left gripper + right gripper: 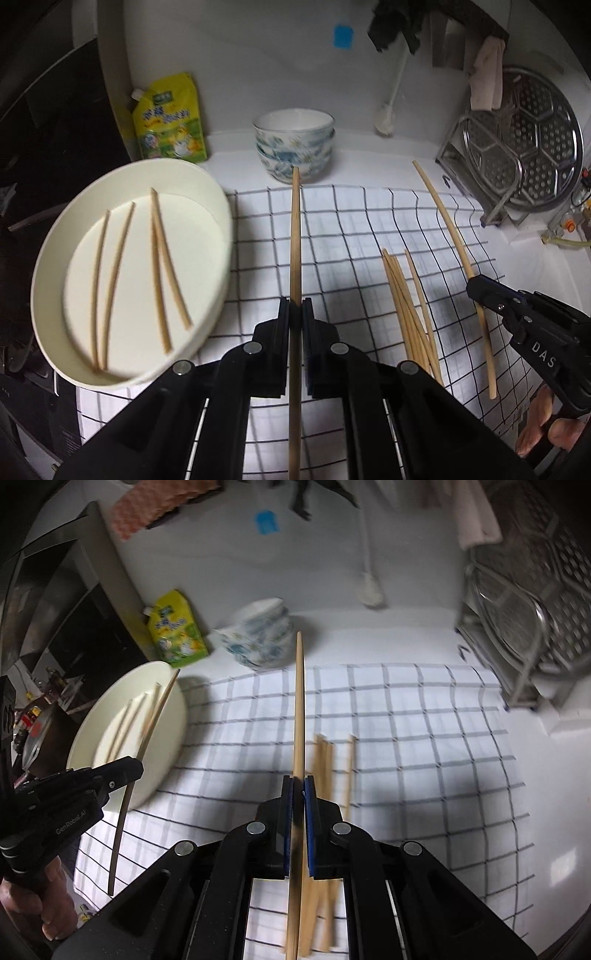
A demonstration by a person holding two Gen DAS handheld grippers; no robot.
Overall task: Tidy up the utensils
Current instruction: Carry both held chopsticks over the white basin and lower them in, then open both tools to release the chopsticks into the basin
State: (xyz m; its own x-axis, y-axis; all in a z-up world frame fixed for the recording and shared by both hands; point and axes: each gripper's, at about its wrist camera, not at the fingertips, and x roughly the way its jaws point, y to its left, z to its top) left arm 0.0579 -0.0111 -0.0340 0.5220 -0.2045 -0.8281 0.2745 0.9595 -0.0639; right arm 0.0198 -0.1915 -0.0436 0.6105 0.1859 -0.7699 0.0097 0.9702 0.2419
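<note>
My left gripper [295, 306] is shut on a single wooden chopstick [294, 229] that points away over the checked cloth [347, 236]. My right gripper [298, 786] is shut on another chopstick [300, 701]; it also shows in the left wrist view [474, 286], holding its chopstick [443, 218] in the air. A cream round dish [218, 206] at the left holds several chopsticks [162, 258]. A loose bundle of chopsticks [410, 306] lies on the cloth between the grippers, also seen under the right gripper [325, 760].
Stacked blue-patterned bowls [295, 144] stand at the back. A yellow pouch [170, 118] leans on the back wall. A metal rack with a perforated steamer plate [532, 147] stands at the right. A dark appliance [55, 122] is at the left.
</note>
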